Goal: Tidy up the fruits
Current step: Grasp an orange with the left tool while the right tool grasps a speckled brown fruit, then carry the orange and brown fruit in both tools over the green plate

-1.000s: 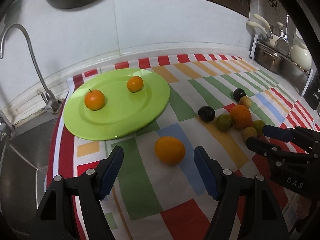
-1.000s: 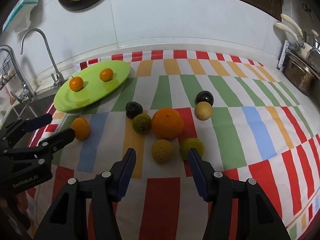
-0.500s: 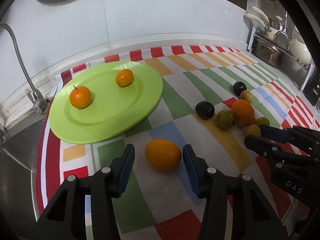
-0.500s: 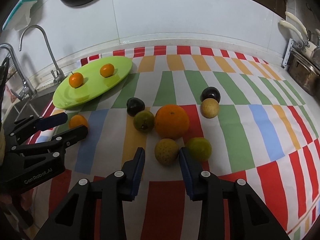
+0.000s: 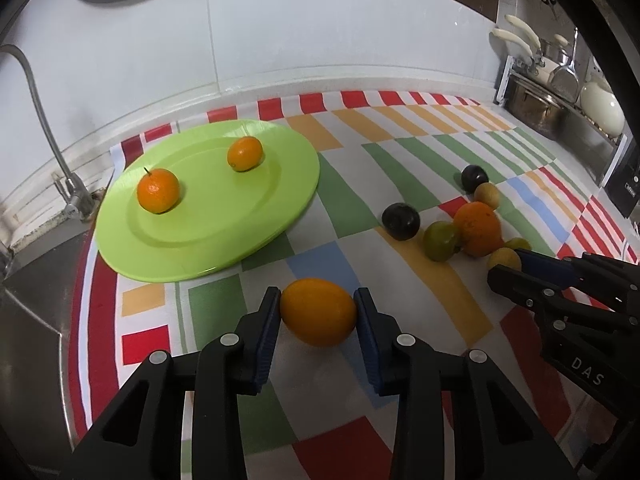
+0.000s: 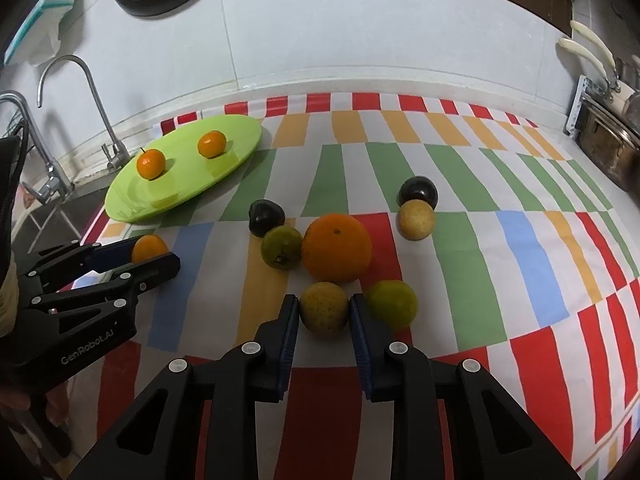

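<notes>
Left claw (image 5: pixel 317 312): closed onto the oval orange fruit (image 5: pixel 318 311), both blue pads touching its sides; the fruit sits on the striped cloth (image 5: pixel 400 152) just in front of the green plate (image 5: pixel 240 224).
Right claw (image 6: pixel 324 312): narrowed around the speckled yellow fruit (image 6: pixel 324 309), pads against its two sides, the fruit resting on the cloth.
Green plate: at the cloth's far left corner near the tap (image 5: pixel 44 128), carrying two small oranges, one with a stem (image 5: pixel 157 190) and one without (image 5: pixel 245 153).
Loose fruit on the worktop: a large orange (image 6: pixel 337 248), a dark green fruit (image 6: pixel 281 247) touching it, a yellow-green fruit (image 6: pixel 393 303) beside the right claw, two dark plums (image 6: pixel 266 217) (image 6: pixel 418 191), and a pale yellow fruit (image 6: pixel 415 219) against the farther plum.
</notes>
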Demonstrator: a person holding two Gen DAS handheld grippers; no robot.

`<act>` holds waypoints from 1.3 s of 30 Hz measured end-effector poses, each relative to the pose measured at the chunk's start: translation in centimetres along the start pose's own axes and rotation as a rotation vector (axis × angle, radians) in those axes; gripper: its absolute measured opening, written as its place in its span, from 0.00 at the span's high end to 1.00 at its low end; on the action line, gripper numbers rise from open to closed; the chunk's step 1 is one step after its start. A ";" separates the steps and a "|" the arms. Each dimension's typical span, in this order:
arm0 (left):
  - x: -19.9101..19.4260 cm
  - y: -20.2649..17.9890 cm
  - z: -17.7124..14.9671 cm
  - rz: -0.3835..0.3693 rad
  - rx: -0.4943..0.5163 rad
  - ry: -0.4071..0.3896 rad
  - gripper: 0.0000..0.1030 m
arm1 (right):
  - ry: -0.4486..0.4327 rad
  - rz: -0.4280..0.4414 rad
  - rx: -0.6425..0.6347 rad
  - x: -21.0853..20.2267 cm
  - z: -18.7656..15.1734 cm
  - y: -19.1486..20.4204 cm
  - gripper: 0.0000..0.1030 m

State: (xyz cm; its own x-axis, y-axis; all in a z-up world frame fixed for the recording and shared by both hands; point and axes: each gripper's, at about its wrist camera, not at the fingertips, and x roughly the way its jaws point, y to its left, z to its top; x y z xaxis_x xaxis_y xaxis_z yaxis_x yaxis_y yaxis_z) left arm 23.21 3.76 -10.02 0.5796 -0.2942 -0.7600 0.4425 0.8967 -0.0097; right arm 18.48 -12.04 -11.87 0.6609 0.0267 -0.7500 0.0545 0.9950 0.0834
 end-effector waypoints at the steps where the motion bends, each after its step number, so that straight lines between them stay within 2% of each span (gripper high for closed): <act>1: -0.4 0.0 0.0 0.002 -0.004 -0.005 0.65 | -0.005 0.006 -0.003 -0.2 0.1 0.0 0.73; 22: -7.7 -0.2 1.0 0.096 -0.102 -0.140 0.65 | -0.147 0.150 -0.155 -5.5 3.5 1.7 0.73; 39: -9.6 1.8 3.6 0.174 -0.140 -0.216 0.65 | -0.196 0.282 -0.235 -5.6 8.5 4.0 0.73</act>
State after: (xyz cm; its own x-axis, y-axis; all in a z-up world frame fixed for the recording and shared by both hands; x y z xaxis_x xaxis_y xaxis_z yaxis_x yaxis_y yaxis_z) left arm 20.87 6.98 -0.38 0.7770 -0.1826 -0.6025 0.2343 0.9721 0.0076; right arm 21.38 -9.00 -1.79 0.7567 0.3047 -0.5784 -0.3063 0.9469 0.0981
